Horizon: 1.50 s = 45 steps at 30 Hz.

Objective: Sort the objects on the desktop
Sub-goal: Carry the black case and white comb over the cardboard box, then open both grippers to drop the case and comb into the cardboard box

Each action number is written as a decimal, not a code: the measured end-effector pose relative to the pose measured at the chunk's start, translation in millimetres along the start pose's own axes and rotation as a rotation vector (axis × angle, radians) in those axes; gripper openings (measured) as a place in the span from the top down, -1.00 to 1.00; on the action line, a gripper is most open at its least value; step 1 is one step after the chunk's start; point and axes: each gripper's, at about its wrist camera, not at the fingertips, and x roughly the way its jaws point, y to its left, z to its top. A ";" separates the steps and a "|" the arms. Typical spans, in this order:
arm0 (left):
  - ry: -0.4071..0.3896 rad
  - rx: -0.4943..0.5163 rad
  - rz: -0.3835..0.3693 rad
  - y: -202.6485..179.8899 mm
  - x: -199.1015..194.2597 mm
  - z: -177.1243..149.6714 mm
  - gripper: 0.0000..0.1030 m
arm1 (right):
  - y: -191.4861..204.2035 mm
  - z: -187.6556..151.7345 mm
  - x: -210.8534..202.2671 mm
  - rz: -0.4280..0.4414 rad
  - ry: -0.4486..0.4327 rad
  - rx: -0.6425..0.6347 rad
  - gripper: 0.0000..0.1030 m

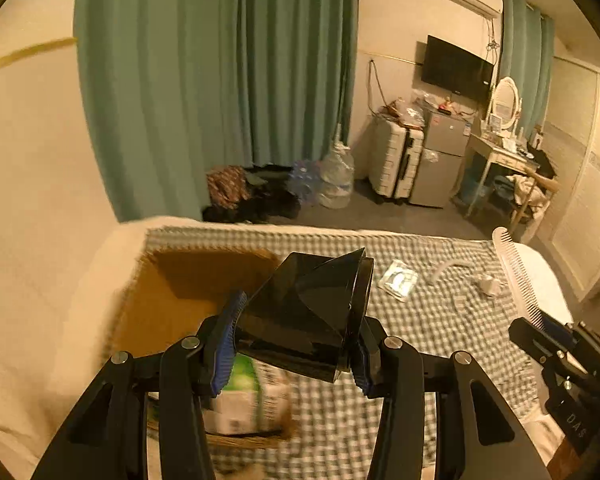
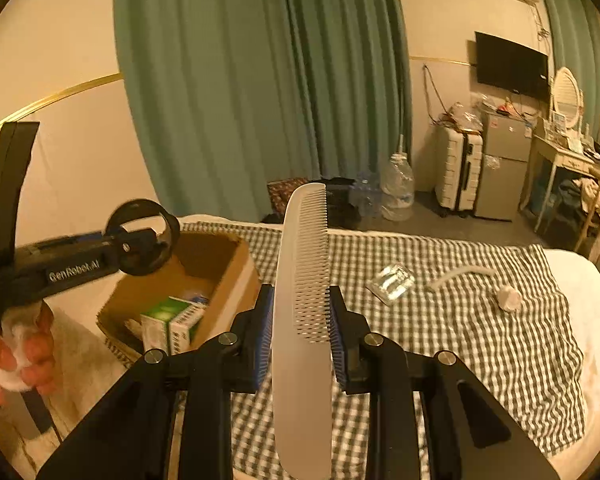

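The left tongs [image 1: 296,340] are clamped on a glossy black angular object [image 1: 308,316]; the right tongs [image 2: 300,332] grip a white comb [image 2: 300,320] upright. Both hang above the checked bed, so this looks like the carry; next, lower each into the cardboard box [image 2: 220,264].

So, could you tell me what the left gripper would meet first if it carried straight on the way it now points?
Probably the checked cloth on the bed, just right of the cardboard box. The left gripper, shut on a black faceted object, points downward past the box's open top; depth is unclear.
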 end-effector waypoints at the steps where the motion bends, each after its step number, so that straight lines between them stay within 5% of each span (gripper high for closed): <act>1: 0.000 0.006 0.010 7.3 -1.4 2.2 0.07 | 5.3 2.6 1.9 0.005 -0.003 -0.004 0.51; 11: 0.031 -0.079 0.020 78.8 13.4 -19.2 0.07 | 75.0 27.0 35.2 0.092 0.006 -0.068 0.51; 21: 0.068 -0.137 0.033 144.3 52.8 -51.0 0.07 | 128.4 17.9 109.1 0.129 0.110 -0.118 0.51; 32: 0.123 -0.145 0.016 169.6 96.7 -77.4 0.07 | 153.1 2.7 183.2 0.156 0.214 -0.098 0.50; 33: 0.121 -0.134 0.017 168.7 99.1 -78.8 0.03 | 152.7 3.3 186.4 0.163 0.213 -0.086 0.45; 35: 0.122 -0.110 0.016 166.3 102.4 -80.3 -0.32 | 151.1 6.5 190.8 0.145 0.213 -0.055 -0.25; 36: 0.120 -0.097 0.018 163.8 102.5 -81.0 -0.66 | 148.2 7.0 188.3 0.123 0.189 -0.035 -0.65; 37: 0.102 -0.082 0.030 160.9 100.4 -82.1 -0.82 | 144.4 8.1 184.6 0.119 0.162 -0.022 -0.67; 45: 0.082 -0.057 0.034 144.9 95.7 -85.7 -0.94 | 113.0 4.7 165.8 0.086 0.129 0.032 -0.67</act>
